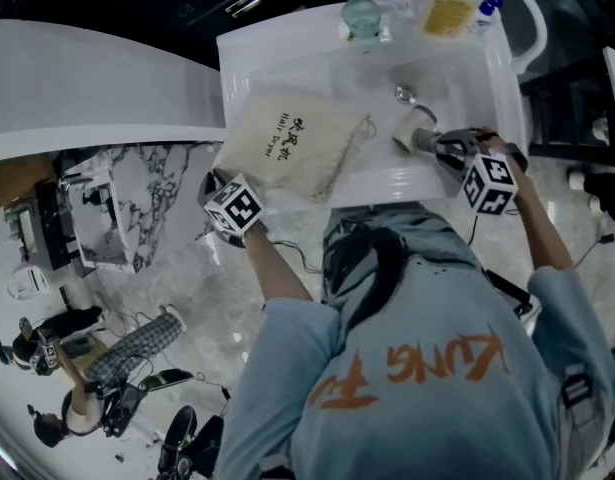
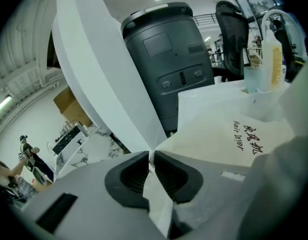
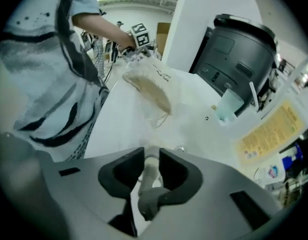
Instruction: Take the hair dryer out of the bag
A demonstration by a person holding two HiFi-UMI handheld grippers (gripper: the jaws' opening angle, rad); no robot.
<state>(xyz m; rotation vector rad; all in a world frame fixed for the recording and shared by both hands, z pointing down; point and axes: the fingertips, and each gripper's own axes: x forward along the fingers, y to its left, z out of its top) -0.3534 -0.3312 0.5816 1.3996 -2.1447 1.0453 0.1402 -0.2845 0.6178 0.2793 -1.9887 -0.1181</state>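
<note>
A cream cloth bag [image 1: 292, 143] printed "Hair Dryer" lies on the white basin top [image 1: 457, 88]. My left gripper [image 1: 223, 180] is at the bag's near left corner. In the left gripper view that gripper [image 2: 150, 157] is shut on a fold of the bag [image 2: 234, 134]. The hair dryer [image 1: 415, 138], with a cream barrel and a grey handle, is outside the bag to its right. My right gripper [image 1: 442, 148] holds it. In the right gripper view the dryer [image 3: 147, 184] sits between the pads of the right gripper [image 3: 150, 156], which press on its barrel. The bag [image 3: 148, 91] lies beyond.
A bottle with a yellow label [image 1: 449, 3] and a clear cup [image 1: 362, 13] stand at the basin's far edge, and a metal drain [image 1: 407, 95] lies near the dryer. A dark bin [image 2: 169, 59] stands behind. People [image 1: 57, 353] are on the marble floor at the left.
</note>
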